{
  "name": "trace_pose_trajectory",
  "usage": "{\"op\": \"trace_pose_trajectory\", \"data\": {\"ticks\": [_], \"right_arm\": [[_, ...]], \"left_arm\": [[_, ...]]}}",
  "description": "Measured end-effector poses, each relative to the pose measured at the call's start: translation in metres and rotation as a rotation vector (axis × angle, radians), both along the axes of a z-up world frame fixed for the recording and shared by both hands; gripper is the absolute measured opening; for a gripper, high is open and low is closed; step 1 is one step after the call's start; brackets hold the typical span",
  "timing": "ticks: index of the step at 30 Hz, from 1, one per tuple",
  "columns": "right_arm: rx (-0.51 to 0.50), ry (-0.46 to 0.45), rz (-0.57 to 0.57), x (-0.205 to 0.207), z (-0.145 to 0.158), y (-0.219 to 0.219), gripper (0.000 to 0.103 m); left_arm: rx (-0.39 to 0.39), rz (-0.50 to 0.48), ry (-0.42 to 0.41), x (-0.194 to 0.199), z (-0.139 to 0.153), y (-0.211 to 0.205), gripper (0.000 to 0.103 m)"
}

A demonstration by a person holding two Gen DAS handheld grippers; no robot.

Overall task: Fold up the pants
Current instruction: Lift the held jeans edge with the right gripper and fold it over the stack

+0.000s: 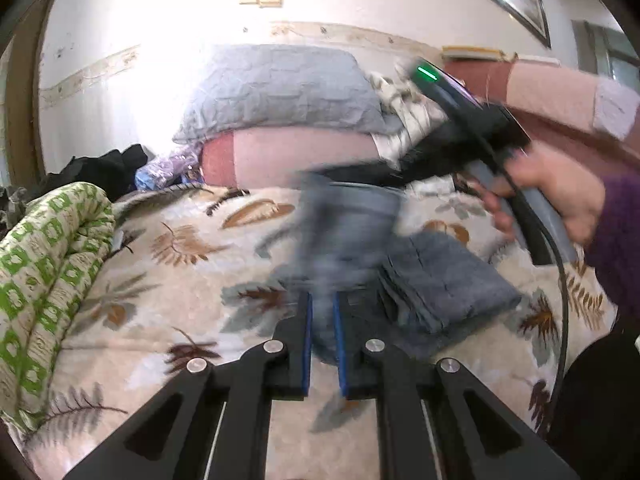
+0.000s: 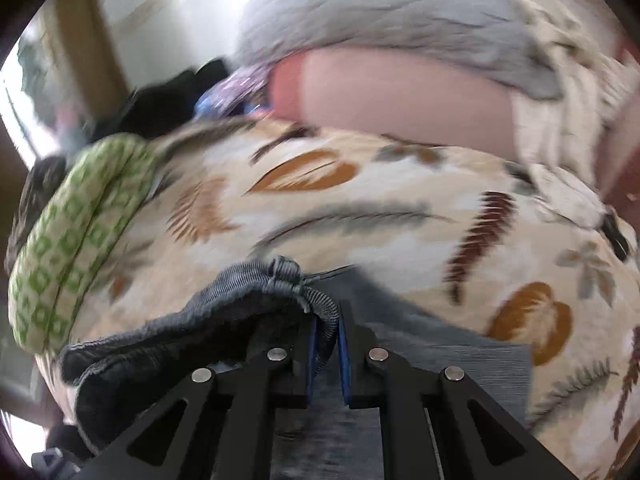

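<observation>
Left gripper (image 1: 323, 340) w/ blue pads is clamped on a thin bunch of the grey-blue ribbed-knit pants (image 1: 352, 216); right gripper (image 2: 328, 344) is pinched on the gathered waistband. The pants hang lifted betw. them over the leaf-print cream bedspread (image 1: 168, 264), lower part resting folded on it. Risk: both grips are shallow, so fast swinging could pull fabric free & skew the fold.

A leaf-print bedspread (image 1: 168, 280) covers the bed, a green patterned quilt (image 1: 48, 264) rolled at its left edge, a grey pillow (image 1: 280, 92) behind
</observation>
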State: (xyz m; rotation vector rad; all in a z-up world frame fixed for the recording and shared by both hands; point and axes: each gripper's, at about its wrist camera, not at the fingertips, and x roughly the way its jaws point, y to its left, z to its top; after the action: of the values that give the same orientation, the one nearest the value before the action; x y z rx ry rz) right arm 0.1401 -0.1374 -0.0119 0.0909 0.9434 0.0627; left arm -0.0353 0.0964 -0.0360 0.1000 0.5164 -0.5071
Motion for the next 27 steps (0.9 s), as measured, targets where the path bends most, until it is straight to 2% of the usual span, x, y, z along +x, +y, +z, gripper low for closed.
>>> {"op": "trace_pose_trajectory", "data": {"ticks": [4, 9, 15, 21, 23, 25, 27], "right_arm": [[0.047, -0.027, -0.092, -0.016, 0.005, -0.059, 0.010], [0.120, -0.036, -0.193, -0.042, -0.015, -0.120, 0.010], [0.203, -0.027, -0.256, -0.066, -0.046, -0.170, 0.010], [0.250, -0.021, -0.306, -0.075, -0.060, -0.205, 0.010], [0.300, -0.021, -0.310, -0.077, -0.068, -0.213, 0.015], [0.331, 0.007, -0.325, -0.078, -0.078, -0.222, 0.015], [0.376, 0.034, -0.355, -0.085, -0.083, -0.233, 0.031]], "left_arm": [[0.037, 0.039, -0.009, 0.025, 0.010, -0.003, 0.010], [0.097, 0.005, 0.056, 0.060, -0.004, -0.040, 0.010], [0.163, -0.108, 0.037, 0.051, -0.013, -0.104, 0.010], [0.234, -0.220, 0.012, 0.039, -0.018, -0.157, 0.010], [0.268, -0.217, 0.033, 0.042, -0.025, -0.168, 0.010], [0.274, -0.220, 0.060, 0.045, -0.032, -0.174, 0.010], [0.276, -0.216, 0.070, 0.047, -0.035, -0.177, 0.009]]}}
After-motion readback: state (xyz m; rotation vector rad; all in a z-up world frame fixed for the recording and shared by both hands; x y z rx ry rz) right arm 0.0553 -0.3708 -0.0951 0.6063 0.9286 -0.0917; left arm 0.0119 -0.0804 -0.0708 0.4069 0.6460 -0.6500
